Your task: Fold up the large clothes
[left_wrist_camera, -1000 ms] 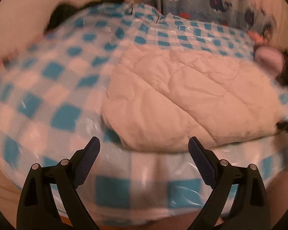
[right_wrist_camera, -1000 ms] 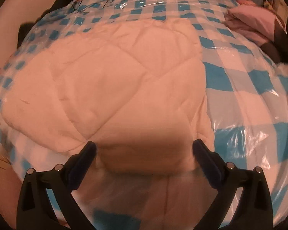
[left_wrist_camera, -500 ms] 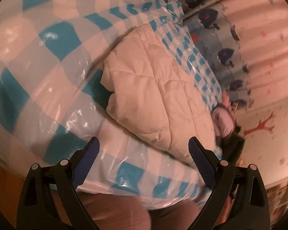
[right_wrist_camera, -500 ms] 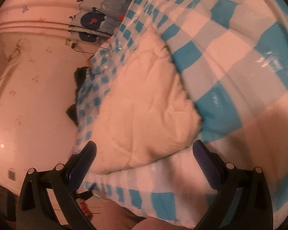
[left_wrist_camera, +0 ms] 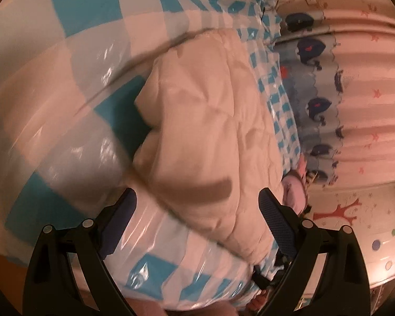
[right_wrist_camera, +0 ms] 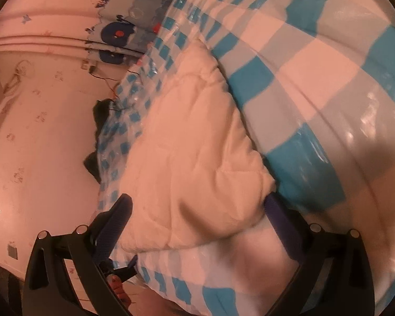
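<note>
A cream quilted padded garment [left_wrist_camera: 208, 131] lies folded in a thick bundle on a bed with a blue-and-white checked cover [left_wrist_camera: 52, 60] under clear plastic. My left gripper [left_wrist_camera: 197, 218] is open, its jaws wide apart just before the bundle's near edge, with nothing between them. In the right wrist view the same garment [right_wrist_camera: 192, 158] fills the middle. My right gripper [right_wrist_camera: 197, 218] is open too, its fingers straddling the bundle's near corner, and the right finger [right_wrist_camera: 279, 218] sits against the cloth's edge.
A curtain with dark whale prints [left_wrist_camera: 316, 92] hangs past the bed's far side. Pink clothes [left_wrist_camera: 295, 192] lie at the bed's end. A pale wall [right_wrist_camera: 39, 144], a dark item [right_wrist_camera: 100, 115] and cables [right_wrist_camera: 108, 79] flank the bed. The checked cover [right_wrist_camera: 316, 65] spreads wide.
Both cameras have rolled sideways and moved closer to the bundle. The right gripper's fingers now straddle its corner. Both grippers stayed open.
</note>
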{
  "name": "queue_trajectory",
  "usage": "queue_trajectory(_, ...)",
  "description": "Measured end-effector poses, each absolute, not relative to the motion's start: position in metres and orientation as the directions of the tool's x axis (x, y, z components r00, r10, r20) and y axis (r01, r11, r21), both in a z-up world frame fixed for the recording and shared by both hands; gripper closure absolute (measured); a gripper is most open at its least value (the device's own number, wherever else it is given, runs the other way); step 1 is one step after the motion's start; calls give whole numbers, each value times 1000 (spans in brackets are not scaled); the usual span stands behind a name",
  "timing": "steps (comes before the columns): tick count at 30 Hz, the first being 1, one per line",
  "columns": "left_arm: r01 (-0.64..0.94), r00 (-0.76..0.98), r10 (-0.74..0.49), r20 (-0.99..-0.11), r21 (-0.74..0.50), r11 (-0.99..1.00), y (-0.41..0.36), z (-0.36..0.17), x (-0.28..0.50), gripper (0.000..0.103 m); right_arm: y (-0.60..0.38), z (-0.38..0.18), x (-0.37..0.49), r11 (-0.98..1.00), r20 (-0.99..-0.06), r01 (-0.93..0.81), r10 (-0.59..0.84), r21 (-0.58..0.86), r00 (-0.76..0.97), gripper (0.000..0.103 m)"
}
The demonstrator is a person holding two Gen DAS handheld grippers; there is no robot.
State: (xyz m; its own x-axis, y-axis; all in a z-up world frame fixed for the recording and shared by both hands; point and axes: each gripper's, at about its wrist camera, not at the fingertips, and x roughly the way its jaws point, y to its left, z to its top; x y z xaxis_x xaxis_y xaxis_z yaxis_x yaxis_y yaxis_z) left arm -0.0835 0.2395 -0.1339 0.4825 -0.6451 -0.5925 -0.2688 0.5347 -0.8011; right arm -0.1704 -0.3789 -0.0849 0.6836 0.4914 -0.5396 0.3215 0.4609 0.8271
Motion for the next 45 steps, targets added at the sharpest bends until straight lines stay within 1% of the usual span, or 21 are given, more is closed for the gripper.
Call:
queue_trajectory(2,-286,494,-644,-585,-808,515,239,-137,-77,13,-376,-87,-170,477,-549,321,480,818,684,7)
queue_trajectory(3,-291,494,-646,-582,-811,507,239,-138,-74,13,-373,-86,-168,502,-560,314,473,806,680,9)
queue_trajectory(4,-297,496,-652,-574,-817,494,237,-141,-71,14,-368,-84,-166,542,-584,311,456,781,672,33)
queue_trajectory(5,-297,499,-652,-571,-819,490,235,-142,-69,18,-361,-81,-163,612,-644,329,407,719,648,65)
queue_trajectory(6,-298,495,-639,-589,-806,512,233,-141,-67,25,-356,-78,-164,655,-670,329,374,680,641,65)
queue_trajectory(7,-296,486,-626,-610,-788,539,231,-140,-66,38,-349,-72,-164,711,-690,310,333,632,643,68)
queue_trajectory(8,-290,478,-616,-626,-775,562,230,-140,-64,49,-341,-65,-165,767,-713,292,289,572,639,71)
queue_trajectory(11,-270,452,-626,-635,-767,583,232,-139,-60,63,-317,-46,-170,879,-747,240,174,411,642,75)
queue_trajectory(14,-242,440,-619,-650,-750,616,229,-127,-58,69,-302,-30,-176,923,-739,200,119,329,663,79)
queue_trajectory(20,-194,410,-637,-653,-745,639,223,-102,-62,73,-293,-5,-200,945,-706,157,98,287,701,82)
queue_trajectory(26,-144,369,-665,-649,-747,649,219,-88,-88,73,-288,13,-234,959,-693,142,72,246,717,83)
queue_trajectory(30,-151,355,-671,-651,-749,646,226,-95,-101,73,-281,13,-256,968,-700,124,66,217,711,83)
queue_trajectory(37,-171,357,-660,-661,-741,649,231,-109,-107,68,-271,2,-267,982,-718,119,23,148,696,83)
queue_trajectory(39,-167,360,-660,-660,-741,650,231,-109,-108,64,-272,0,-269,980,-718,123,26,155,696,79)
queue_trajectory(40,-165,365,-658,-659,-741,651,232,-109,-110,61,-274,-3,-269,977,-723,128,37,172,690,75)
queue_trajectory(41,-164,368,-658,-657,-743,649,234,-108,-112,55,-280,-6,-271,967,-720,129,72,220,690,61)
queue_trajectory(42,-162,376,-662,-649,-749,642,235,-109,-114,52,-287,-9,-274,951,-710,124,123,285,693,53)
queue_trajectory(43,-163,381,-663,-645,-753,638,236,-109,-115,45,-298,-16,-277,912,-691,124,201,390,694,43)
queue_trajectory(44,-167,386,-662,-642,-755,634,238,-110,-116,37,-311,-25,-280,864,-673,142,263,484,691,42)
queue_trajectory(45,-174,396,-664,-634,-762,624,240,-113,-117,35,-322,-33,-281,812,-646,149,321,564,692,42)
